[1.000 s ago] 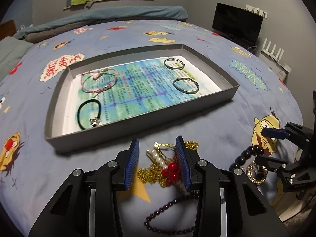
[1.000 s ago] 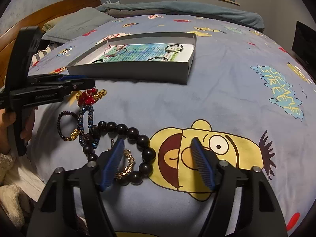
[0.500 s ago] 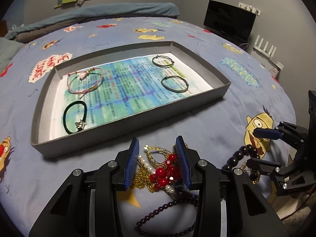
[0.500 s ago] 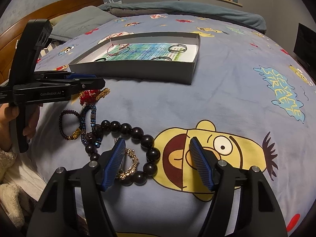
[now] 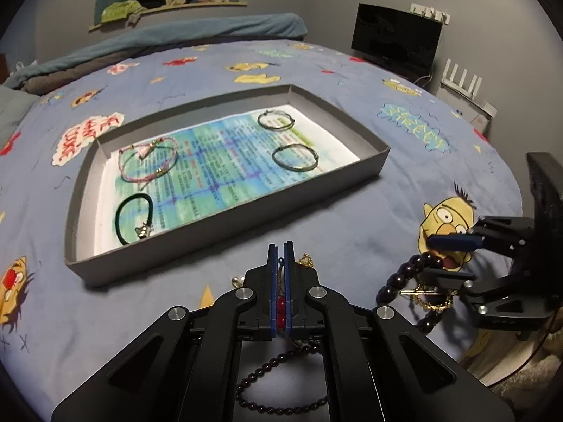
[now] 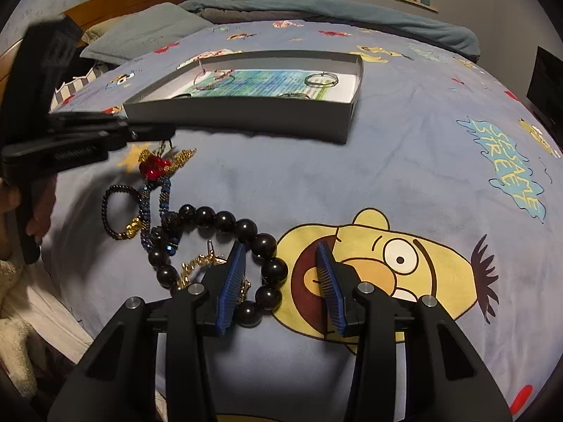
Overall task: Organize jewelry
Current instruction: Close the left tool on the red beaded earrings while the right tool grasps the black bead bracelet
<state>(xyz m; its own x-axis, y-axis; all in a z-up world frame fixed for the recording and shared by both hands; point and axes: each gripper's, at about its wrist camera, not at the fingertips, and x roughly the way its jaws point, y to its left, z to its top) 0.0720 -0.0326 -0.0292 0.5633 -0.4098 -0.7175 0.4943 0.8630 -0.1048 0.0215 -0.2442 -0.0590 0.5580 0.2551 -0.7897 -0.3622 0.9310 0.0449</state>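
Left hand-held gripper (image 5: 280, 260): its blue pads are pressed together on the red-and-gold beaded piece (image 6: 156, 165); red beads show in the slit between the pads, and a thin gold loop sticks out at the tips.
Red-and-gold beaded piece: seen from the right wrist, it hangs just under the left hand-held gripper's tip, with gold chain trailing onto the bedspread (image 6: 404, 161).
Small dark bead bracelet (image 5: 278, 390): lies on the bedspread nearest the left wrist camera, under the gripper's frame.
Right hand-held gripper (image 6: 281, 274): its jaws are closing but still stand apart; part of the large black bead bracelet (image 6: 225, 221) lies between the pads, which do not press on it.
Large black bead bracelet: loops on the bedspread beside a yellow cartoon face, with a gold chain (image 6: 197, 263) inside the loop.
Blue beaded bracelet (image 6: 158, 204): lies just left of the black beads, touching them.
Purple bead loop (image 6: 112, 207): beside the blue one, with a gold clasp at its lower end.
Person's hand (image 6: 31, 211): grips the left tool's handle at the frame's left edge.
Grey tray (image 5: 225, 235): farther up the bed, lined with a printed blue-green sheet.
Tray contents: a black cord with a charm (image 5: 135, 218) at the near left, a pink cord bracelet (image 5: 147, 158) behind it, and two thin dark rings (image 5: 295, 156) on the right, all apart.
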